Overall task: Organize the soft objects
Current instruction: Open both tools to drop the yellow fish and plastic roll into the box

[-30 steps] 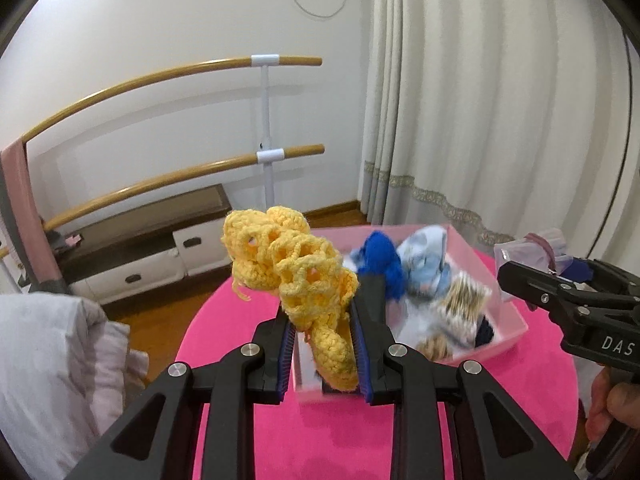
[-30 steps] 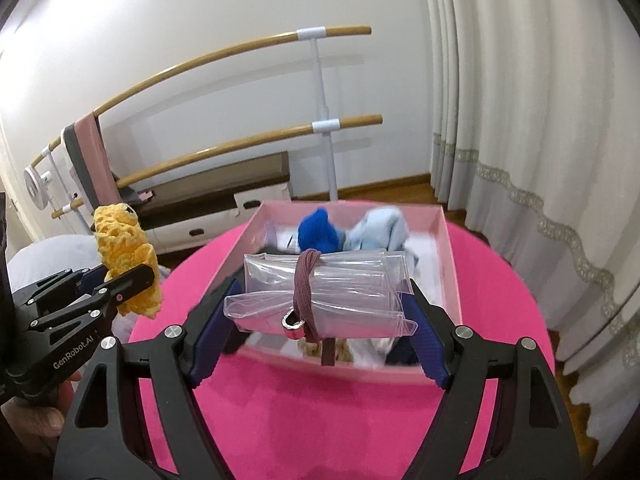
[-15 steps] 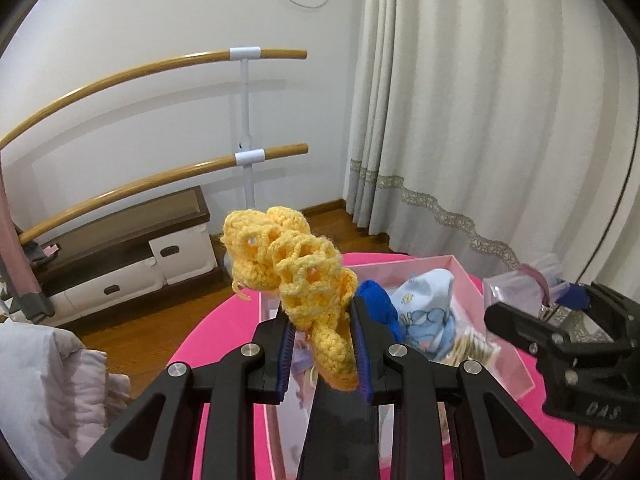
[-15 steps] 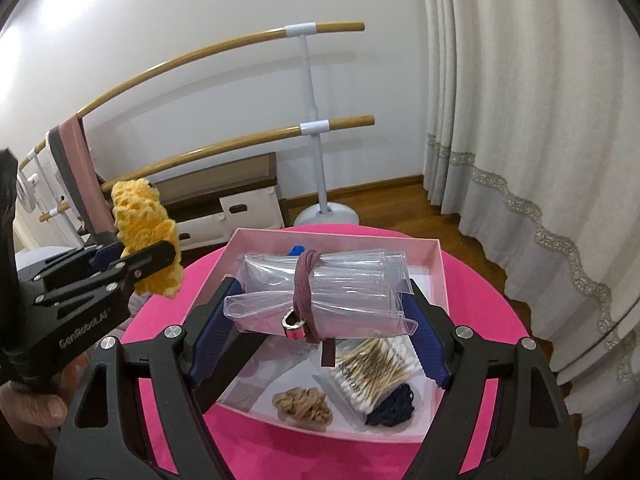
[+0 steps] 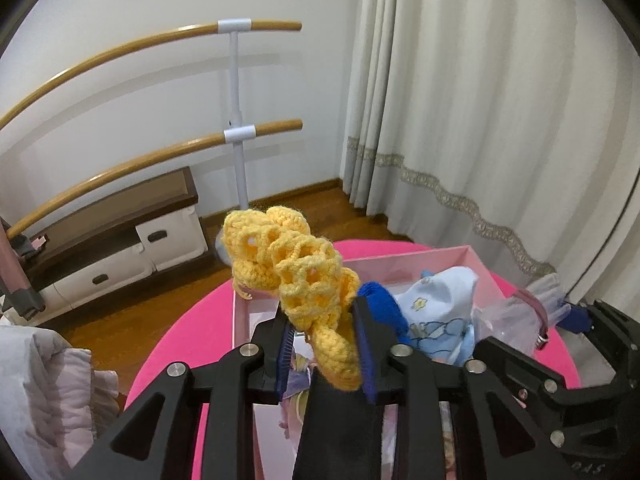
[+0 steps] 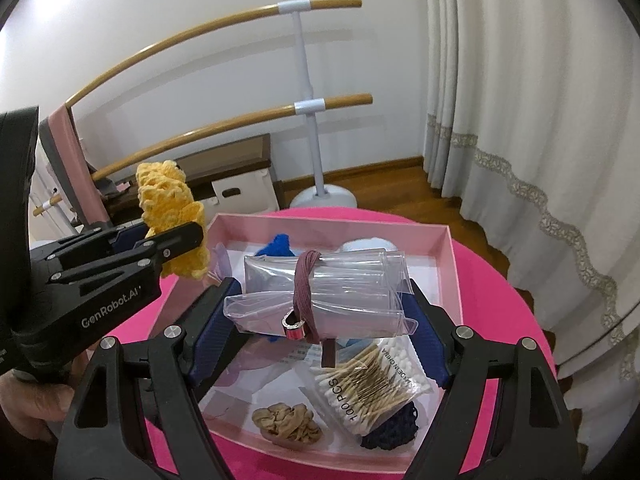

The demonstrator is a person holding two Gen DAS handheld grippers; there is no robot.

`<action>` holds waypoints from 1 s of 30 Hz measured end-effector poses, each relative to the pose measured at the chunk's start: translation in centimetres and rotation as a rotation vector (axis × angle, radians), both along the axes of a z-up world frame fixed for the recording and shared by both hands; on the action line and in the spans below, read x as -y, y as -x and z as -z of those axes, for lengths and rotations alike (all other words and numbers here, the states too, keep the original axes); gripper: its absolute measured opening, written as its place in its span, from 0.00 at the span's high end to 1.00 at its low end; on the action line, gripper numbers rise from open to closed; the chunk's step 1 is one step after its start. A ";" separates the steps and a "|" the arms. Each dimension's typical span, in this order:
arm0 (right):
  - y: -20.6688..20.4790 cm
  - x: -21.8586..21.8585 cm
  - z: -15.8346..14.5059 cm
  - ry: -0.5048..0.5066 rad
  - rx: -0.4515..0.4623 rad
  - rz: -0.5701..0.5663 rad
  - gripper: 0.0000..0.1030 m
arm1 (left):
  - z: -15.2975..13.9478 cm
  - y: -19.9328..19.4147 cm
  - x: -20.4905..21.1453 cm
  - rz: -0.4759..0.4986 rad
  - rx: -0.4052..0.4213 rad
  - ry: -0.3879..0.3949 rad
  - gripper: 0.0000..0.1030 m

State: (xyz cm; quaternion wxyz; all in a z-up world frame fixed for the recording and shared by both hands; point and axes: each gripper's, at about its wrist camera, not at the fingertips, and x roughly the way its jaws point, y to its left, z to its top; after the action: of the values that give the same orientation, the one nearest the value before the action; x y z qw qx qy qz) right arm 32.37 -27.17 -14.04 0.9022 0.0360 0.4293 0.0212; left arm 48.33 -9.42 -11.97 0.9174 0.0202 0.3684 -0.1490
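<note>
My left gripper (image 5: pixel 323 344) is shut on a yellow crocheted piece (image 5: pixel 296 276) and holds it above the left side of the pink box (image 5: pixel 404 258). It also shows in the right wrist view (image 6: pixel 172 208). My right gripper (image 6: pixel 320 312) is shut on a roll of clear plastic bags (image 6: pixel 344 292) tied with a maroon band, held over the middle of the pink box (image 6: pixel 450 280). The box holds a blue knit item (image 6: pixel 276 246), a light blue sock (image 5: pixel 440 304), a cotton swab pack (image 6: pixel 372 384), a tan scrunchie (image 6: pixel 288 424) and a navy crocheted piece (image 6: pixel 392 428).
The box sits on a round pink table (image 6: pixel 500 320). Behind stand a ballet barre (image 6: pixel 308 108), a low bench with drawers (image 5: pixel 120 232) and white curtains (image 6: pixel 520 120). White bedding (image 5: pixel 36 384) lies at the left.
Both grippers have moved forward and higher over the box, so I look down into it more. Both holds are unchanged.
</note>
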 end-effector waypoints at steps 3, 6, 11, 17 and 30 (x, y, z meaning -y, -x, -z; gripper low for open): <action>-0.7 0.1 1.3 -0.012 -0.043 -0.002 0.23 | 1.0 -1.7 0.1 0.010 -0.051 -0.006 0.55; -0.6 0.7 1.8 -0.033 -0.052 0.017 0.12 | 0.9 -2.1 -0.3 -0.014 -0.047 -0.019 0.28; 0.8 1.9 0.6 -0.077 -0.010 0.058 0.00 | -0.9 -0.7 -1.6 -0.058 0.010 -0.011 0.09; 3.2 1.8 -2.2 -0.046 0.053 0.118 0.00 | -3.7 4.0 -2.4 -0.125 0.142 -0.055 0.00; 13.5 -1.1 -9.6 -0.002 0.214 0.117 0.00 | -7.6 19.6 -4.0 -0.204 0.330 -0.056 0.00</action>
State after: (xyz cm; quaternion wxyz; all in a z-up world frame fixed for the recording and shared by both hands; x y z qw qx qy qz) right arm 18.82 -26.09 -4.40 0.9424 0.0596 0.3278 -0.0274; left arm 28.73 -5.44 -4.33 0.9748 0.0321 0.2172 -0.0394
